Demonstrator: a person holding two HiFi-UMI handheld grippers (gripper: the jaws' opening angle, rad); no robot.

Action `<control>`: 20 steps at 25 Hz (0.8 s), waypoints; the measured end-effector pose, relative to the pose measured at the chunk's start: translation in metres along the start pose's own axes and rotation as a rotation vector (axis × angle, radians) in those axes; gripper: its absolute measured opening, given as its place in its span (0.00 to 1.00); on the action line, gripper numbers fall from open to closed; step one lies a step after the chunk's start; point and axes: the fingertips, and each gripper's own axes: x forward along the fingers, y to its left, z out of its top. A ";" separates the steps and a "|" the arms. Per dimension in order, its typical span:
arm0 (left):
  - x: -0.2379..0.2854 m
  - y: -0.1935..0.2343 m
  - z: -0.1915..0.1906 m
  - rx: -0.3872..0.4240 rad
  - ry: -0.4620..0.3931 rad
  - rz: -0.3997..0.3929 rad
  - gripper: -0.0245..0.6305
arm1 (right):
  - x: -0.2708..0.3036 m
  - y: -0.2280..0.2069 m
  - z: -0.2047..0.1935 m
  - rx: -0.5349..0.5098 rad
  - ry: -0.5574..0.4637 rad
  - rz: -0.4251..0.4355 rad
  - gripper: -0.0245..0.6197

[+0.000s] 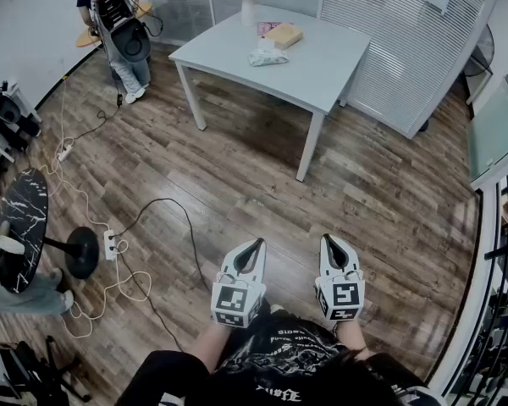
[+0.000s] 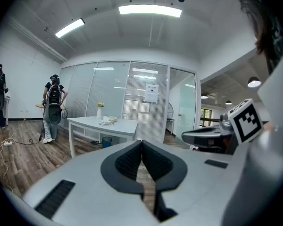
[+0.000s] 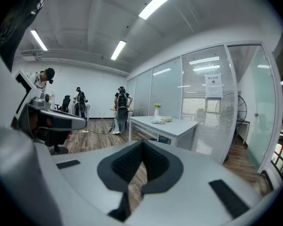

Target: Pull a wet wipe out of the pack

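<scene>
Low in the head view, the left tongs [image 1: 256, 242] and right tongs [image 1: 328, 238] were held over the wooden floor [image 1: 237, 167], well apart from the white worktop [image 1: 322, 66], where the wipe pack [image 1: 268, 56] was seen lying. In the left gripper view, then the right, each pair was shown pressed together, empty.

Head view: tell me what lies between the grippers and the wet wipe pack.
In the head view, only bare wood floor and tabletop separate the left gripper, right gripper and wet wipe pack.
</scene>
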 end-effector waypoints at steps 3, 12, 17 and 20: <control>0.005 0.006 0.003 -0.008 -0.008 0.005 0.05 | 0.006 0.004 0.000 -0.011 0.003 0.007 0.04; 0.032 0.044 0.005 -0.007 -0.017 -0.026 0.05 | 0.047 0.010 0.017 0.025 -0.042 -0.021 0.04; 0.049 0.082 0.007 -0.026 -0.016 -0.023 0.05 | 0.079 0.017 0.026 0.016 -0.057 -0.029 0.04; 0.057 0.093 0.008 -0.019 -0.022 -0.041 0.05 | 0.091 0.026 0.027 0.019 -0.048 -0.035 0.04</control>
